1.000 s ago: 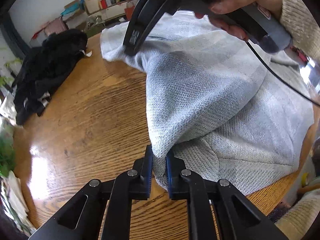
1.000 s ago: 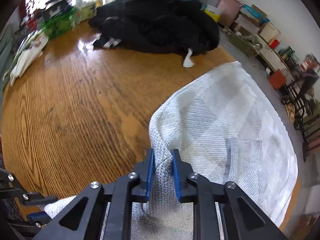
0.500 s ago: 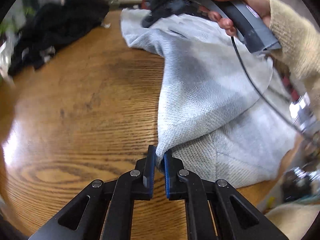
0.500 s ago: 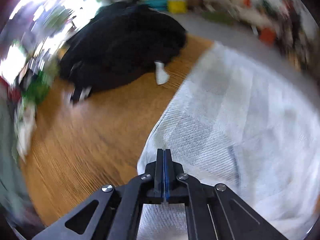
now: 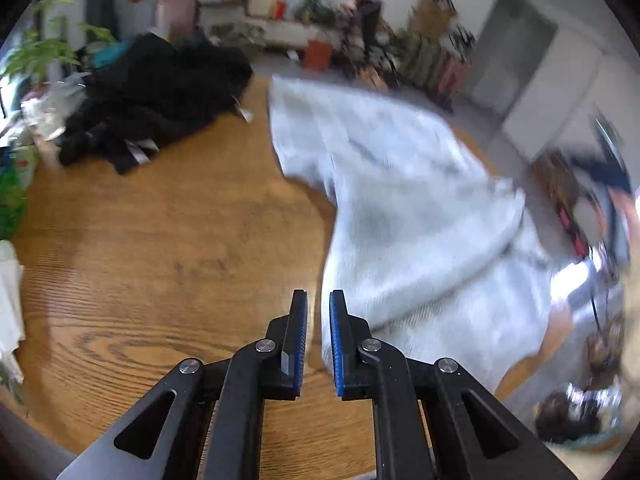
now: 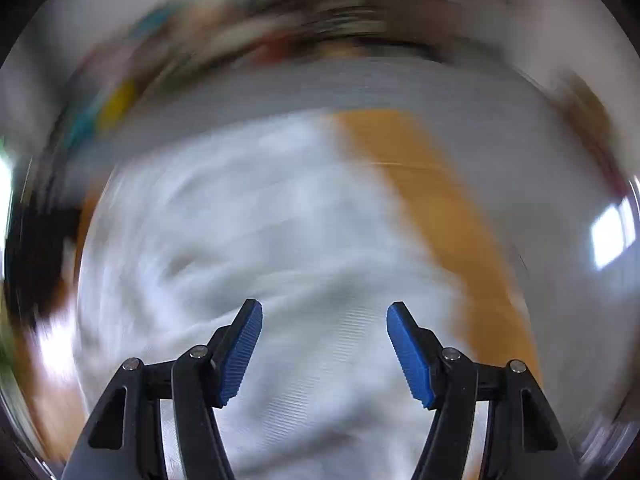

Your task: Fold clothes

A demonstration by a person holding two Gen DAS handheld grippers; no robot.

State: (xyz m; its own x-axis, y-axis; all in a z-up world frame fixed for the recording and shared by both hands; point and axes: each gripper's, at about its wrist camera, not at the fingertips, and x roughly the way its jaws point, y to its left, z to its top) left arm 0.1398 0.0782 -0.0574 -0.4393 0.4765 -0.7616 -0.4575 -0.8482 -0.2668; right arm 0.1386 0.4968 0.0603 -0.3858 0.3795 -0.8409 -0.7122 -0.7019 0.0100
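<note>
Left wrist view shows the left gripper (image 5: 318,336) over a wooden table (image 5: 160,260), its jaws parting a little with a narrow gap and nothing between them, the edge of a grey sweater (image 5: 400,220) lying just to the right of its fingertips. That sweater is spread in a loose fold across the right half of the table, and a heap of black clothes (image 5: 160,96) lies apart at the far left. Right wrist view, badly blurred, shows the right gripper (image 6: 324,316) with jaws opening wide and empty above the sweater (image 6: 260,240).

Both wrist views look down, sharing the grey garment (image 5: 400,208) on the table (image 5: 160,240).
</note>
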